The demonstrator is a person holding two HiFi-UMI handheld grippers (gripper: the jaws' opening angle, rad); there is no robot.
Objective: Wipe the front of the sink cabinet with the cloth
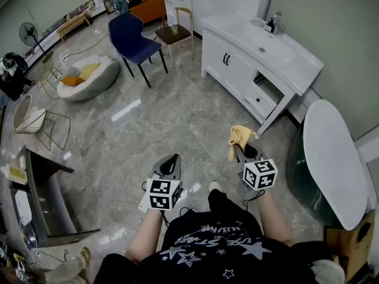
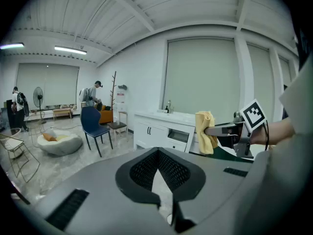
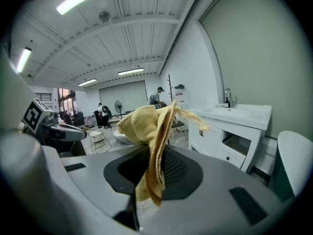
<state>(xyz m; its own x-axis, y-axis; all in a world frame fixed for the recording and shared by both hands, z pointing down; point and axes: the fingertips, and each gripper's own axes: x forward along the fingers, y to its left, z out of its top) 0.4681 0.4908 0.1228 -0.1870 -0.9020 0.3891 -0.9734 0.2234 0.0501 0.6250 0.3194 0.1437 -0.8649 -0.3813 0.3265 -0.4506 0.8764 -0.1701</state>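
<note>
Right gripper (image 1: 241, 151) holds the cloth (image 1: 238, 136) up, short of the cabinet (image 1: 234, 70)
Its jaws pinch the yellow cloth, which bunches above them and hangs below, over the floor (image 1: 177, 117) and well apart from the white cabinet, where one drawer (image 1: 265, 90) stands open; the left gripper (image 1: 172, 160) is beside it, jaws pressed together on nothing

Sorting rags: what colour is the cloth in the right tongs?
Pale yellow cloth, clearest in right gripper view.
</note>
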